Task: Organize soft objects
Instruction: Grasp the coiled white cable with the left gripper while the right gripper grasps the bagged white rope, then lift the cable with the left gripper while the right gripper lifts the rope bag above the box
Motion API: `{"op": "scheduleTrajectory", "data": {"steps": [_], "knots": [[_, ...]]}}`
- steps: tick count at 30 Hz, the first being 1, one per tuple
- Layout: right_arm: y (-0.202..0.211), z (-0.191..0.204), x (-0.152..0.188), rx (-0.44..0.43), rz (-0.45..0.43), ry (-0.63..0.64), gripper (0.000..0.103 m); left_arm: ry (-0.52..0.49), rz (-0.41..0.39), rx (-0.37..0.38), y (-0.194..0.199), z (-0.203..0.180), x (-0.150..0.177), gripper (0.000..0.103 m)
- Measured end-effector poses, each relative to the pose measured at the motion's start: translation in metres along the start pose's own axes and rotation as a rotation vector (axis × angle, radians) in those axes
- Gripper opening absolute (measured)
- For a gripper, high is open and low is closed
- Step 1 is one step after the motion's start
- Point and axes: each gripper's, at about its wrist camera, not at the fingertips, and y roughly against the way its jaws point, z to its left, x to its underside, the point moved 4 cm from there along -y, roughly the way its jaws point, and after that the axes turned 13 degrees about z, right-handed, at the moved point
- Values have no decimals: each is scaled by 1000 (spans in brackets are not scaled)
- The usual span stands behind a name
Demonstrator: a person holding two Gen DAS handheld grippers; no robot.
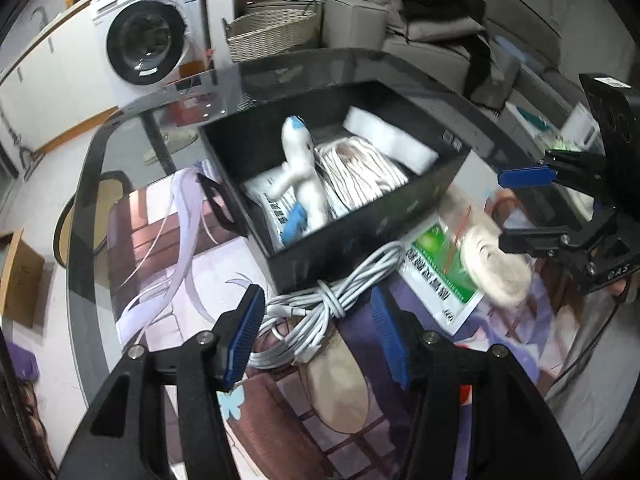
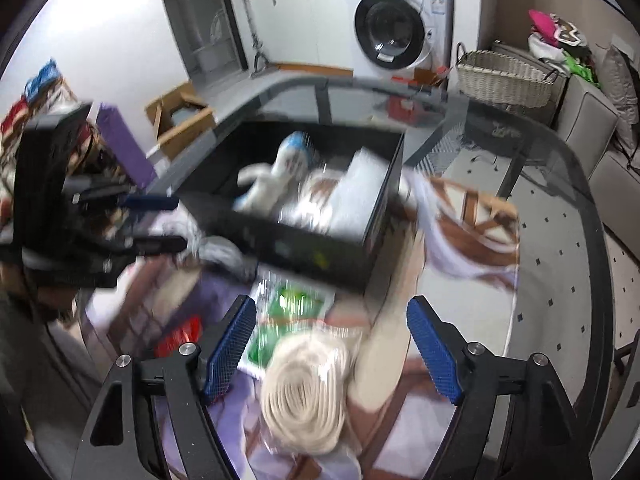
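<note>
The task looks partly done. The black box point(image 1: 420, 196) sits toward the worktop's point(image 1: 168, 100) far edge and already holds a white-and-blue plush toy point(image 1: 300, 172), a bagged bundle of striped cord point(image 1: 360, 172), a white foam block point(image 1: 392, 140) and a flat white packet. Still outside, on the printed mat point(image 1: 160, 240) before the box's near wall, lie a coiled white cable point(image 1: 320, 312), smooth and loosely knotted, and a bagged coil of cream rope point(image 2: 308, 384) with a green label.

The left gripper point(image 1: 316, 340) hangs part open around the cable, holding nothing. The right gripper point(image 2: 332, 352) stands wide open over the rope coil, pads clear of it.
</note>
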Motion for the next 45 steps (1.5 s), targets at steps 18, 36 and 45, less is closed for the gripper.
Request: {"op": "scheduleTrajectory", "data": {"steps": [18, 36, 45], "knots": [[-34, 14, 33, -12, 110, 55, 80, 91, 177, -76, -25, -13, 18, 45], [-50, 47, 42, 55, 116, 173, 42, 61, 163, -55, -17, -41, 24, 33], [-41, 39, 42, 42, 87, 176, 36, 68, 143, -38, -16, -39, 19, 31]]}}
